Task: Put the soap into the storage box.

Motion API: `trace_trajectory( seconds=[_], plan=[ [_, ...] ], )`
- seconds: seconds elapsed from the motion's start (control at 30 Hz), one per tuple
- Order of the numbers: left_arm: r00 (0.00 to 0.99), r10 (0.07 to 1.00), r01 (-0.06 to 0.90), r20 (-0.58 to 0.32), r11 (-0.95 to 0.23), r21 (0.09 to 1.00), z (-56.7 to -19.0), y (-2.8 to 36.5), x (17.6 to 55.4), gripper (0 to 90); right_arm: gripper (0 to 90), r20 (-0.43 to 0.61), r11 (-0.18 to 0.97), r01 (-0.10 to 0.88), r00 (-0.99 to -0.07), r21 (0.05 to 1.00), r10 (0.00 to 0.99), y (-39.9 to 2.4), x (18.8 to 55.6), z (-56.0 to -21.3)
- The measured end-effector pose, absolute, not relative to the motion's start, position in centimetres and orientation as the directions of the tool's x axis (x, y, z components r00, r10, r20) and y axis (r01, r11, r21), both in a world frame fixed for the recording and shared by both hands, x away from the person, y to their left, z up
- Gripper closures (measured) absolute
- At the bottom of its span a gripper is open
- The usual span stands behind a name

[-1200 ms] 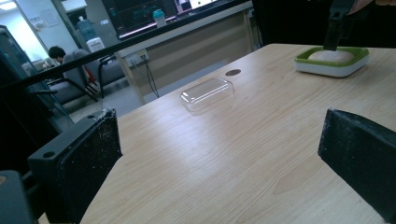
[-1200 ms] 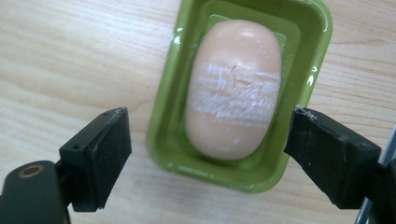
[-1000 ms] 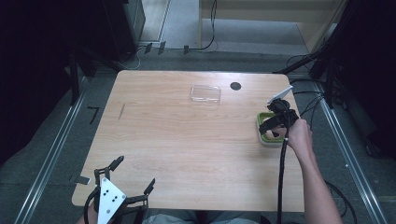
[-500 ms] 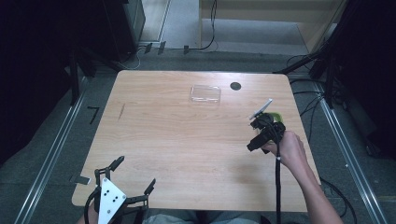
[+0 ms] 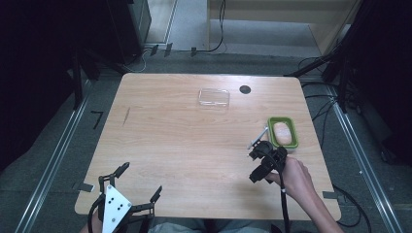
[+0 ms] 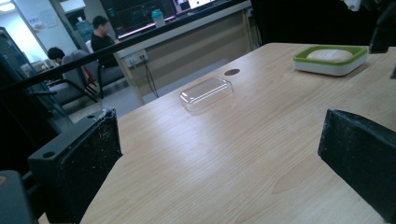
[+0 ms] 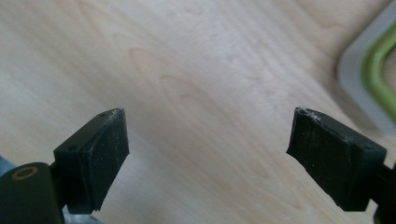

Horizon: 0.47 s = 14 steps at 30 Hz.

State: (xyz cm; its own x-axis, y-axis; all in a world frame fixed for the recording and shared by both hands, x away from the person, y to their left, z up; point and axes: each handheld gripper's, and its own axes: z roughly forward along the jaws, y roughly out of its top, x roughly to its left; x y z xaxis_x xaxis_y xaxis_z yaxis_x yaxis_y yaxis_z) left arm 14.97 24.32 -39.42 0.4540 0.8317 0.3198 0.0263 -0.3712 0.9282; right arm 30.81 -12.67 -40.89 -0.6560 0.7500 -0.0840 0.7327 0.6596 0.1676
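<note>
Hovering right gripper (image 5: 256,166), jaws apart | green tray (image 5: 283,133) beside | clear lid (image 5: 214,97) far

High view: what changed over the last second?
The right gripper pulled back from over the green tray toward the person's side of the table, and now sits over bare wood beside the tray, fingers open and empty. The tray with its pale food, the clear lid at the far side and the left gripper, open at the near edge, stayed put.
</note>
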Motion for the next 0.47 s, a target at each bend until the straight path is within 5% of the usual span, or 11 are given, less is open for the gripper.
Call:
trace_trajectory(
  seconds=[0.47],
  plan=[
    [0.452,0.834,0.027,0.316,-0.367,0.93,-39.4,24.4,15.0,0.0,9.8,-0.065,0.717,0.678,-0.718,0.164,0.693,-12.3,27.7,-43.2]
  ],
)
